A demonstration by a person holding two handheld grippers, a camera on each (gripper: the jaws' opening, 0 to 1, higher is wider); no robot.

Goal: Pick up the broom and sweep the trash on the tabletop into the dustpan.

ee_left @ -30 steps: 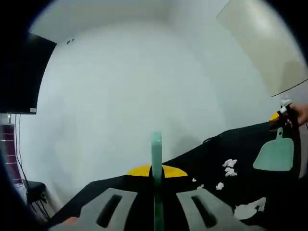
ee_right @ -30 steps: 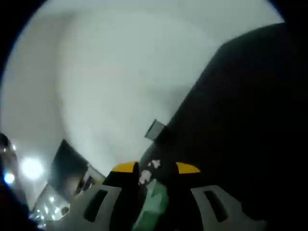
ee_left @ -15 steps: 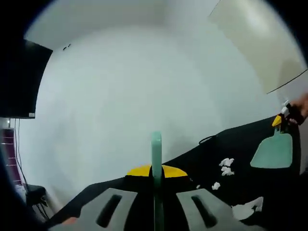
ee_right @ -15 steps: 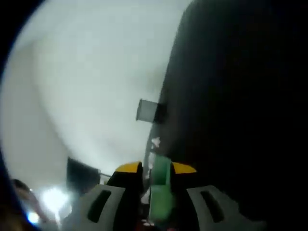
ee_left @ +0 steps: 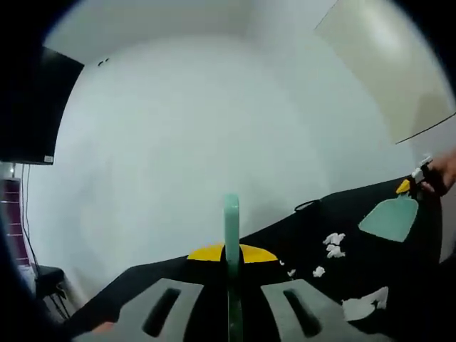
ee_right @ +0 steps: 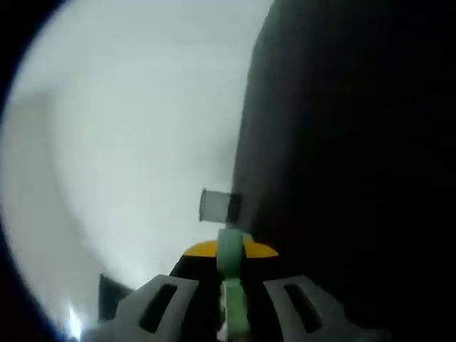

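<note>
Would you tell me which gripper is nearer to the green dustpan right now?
Right. The right gripper is shut on the dustpan's handle at the far side of the black tabletop. The left gripper, shut on the broom handle, sits apart, with white paper scraps between them.

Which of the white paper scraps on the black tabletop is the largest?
The flat torn scrap at the lower right of the left gripper view; the crumpled bits farther up are much smaller.

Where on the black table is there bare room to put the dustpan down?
Bare black table lies between the green handle in the left gripper and the paper scraps. It is crowded from the scraps to the larger scrap; the dustpan hangs beyond them.
</note>
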